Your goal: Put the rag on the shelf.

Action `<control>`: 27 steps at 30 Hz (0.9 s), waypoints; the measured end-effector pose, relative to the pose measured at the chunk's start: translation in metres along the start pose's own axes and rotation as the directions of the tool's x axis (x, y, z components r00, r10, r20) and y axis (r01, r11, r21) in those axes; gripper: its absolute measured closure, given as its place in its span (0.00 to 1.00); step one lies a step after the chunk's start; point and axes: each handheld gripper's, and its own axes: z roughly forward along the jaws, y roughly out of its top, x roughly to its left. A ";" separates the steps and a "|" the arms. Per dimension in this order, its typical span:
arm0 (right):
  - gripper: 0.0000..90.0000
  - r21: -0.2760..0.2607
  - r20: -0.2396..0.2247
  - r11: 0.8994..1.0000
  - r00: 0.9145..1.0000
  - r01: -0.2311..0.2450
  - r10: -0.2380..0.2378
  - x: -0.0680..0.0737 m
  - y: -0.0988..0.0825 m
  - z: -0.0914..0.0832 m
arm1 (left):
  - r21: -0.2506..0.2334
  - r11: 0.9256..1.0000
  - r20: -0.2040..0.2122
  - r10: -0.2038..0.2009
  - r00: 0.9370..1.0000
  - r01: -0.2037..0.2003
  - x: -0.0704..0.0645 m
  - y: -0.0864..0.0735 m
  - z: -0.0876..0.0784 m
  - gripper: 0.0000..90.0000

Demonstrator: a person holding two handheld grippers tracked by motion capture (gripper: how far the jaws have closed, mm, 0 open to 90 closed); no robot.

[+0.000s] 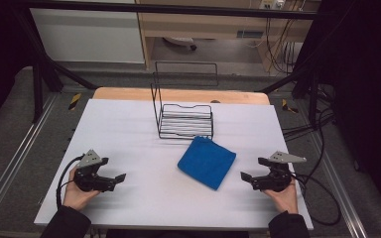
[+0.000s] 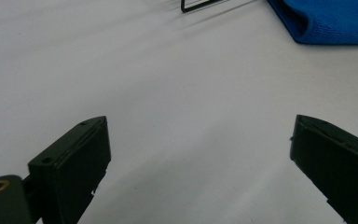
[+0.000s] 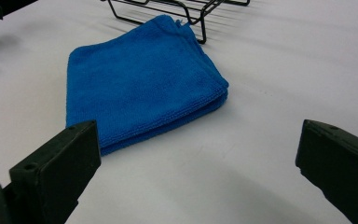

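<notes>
Cloth (image 1: 207,162), blue, folded, plush; wire rack (image 1: 186,120) beside.

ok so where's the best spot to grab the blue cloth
Probably the stacked-edge corner of the blue cloth nearest the right claw. The cloth lies folded flat, its layered edges facing that claw, which is open and close. Come in low from the right and pinch all layers.

no readable text, labels, brands or numbers anywhere
</notes>
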 end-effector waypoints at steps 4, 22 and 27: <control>0.01 0.001 -0.005 1.000 1.000 -0.002 0.002 0.001 0.000 0.001 | 0.002 1.000 0.001 -0.005 1.000 0.005 -0.001 0.000 0.000 0.06; 0.11 0.068 -0.084 0.994 0.993 0.086 -0.080 0.049 0.012 0.034 | 0.016 1.000 -0.010 -0.002 1.000 0.002 -0.001 -0.001 0.001 0.06; 0.23 0.092 -0.110 0.989 0.988 0.120 -0.109 0.066 0.014 0.047 | 0.020 1.000 -0.009 0.002 1.000 -0.001 -0.002 -0.001 0.002 0.07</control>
